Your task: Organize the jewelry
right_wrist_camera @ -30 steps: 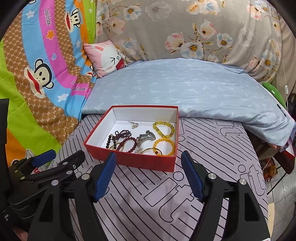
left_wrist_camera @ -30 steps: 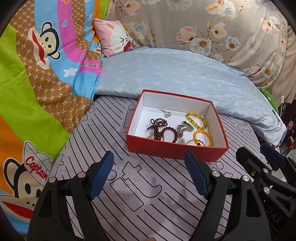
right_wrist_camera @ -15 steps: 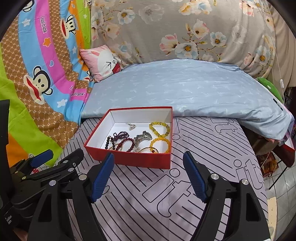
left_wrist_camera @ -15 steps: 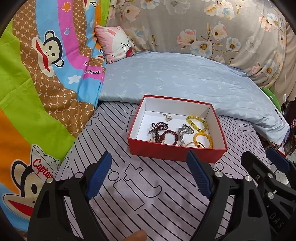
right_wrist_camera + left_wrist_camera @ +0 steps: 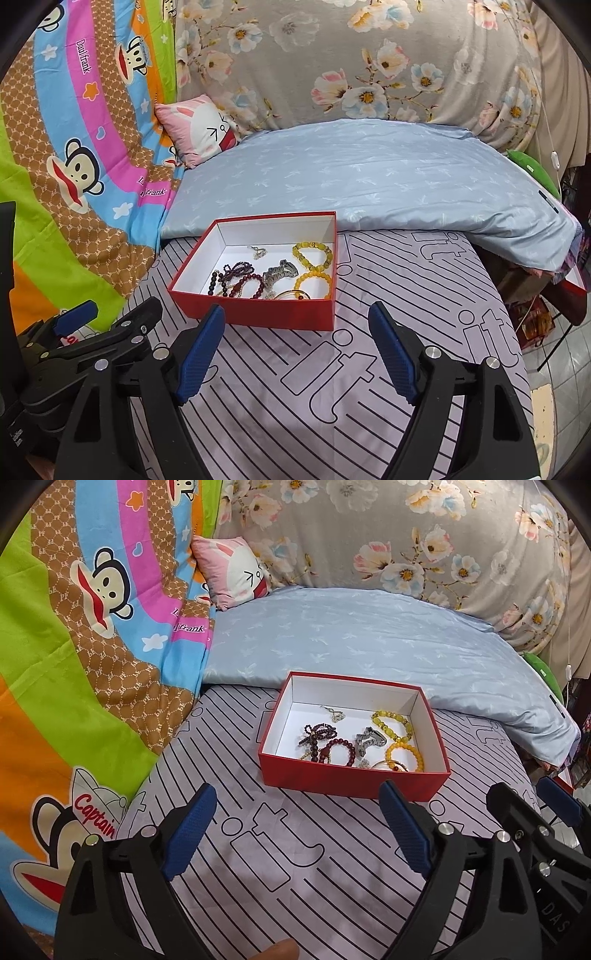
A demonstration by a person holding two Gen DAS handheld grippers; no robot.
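A red box (image 5: 351,781) with a white inside sits on the striped sheet; it also shows in the right wrist view (image 5: 258,314). It holds yellow bead bracelets (image 5: 391,722), dark red bead bracelets (image 5: 338,747), a silver piece (image 5: 369,738) and a small chain (image 5: 332,712). My left gripper (image 5: 295,830) is open and empty, held above the sheet in front of the box. My right gripper (image 5: 295,350) is open and empty, just right of the left one.
A folded light-blue quilt (image 5: 369,638) lies behind the box. A pink bunny pillow (image 5: 236,572) and a cartoon monkey blanket (image 5: 74,646) are at the left. The bed edge and floor clutter (image 5: 535,321) are at the right.
Both grippers have pulled back and up from the box, which now looks smaller and farther. Both stay open.
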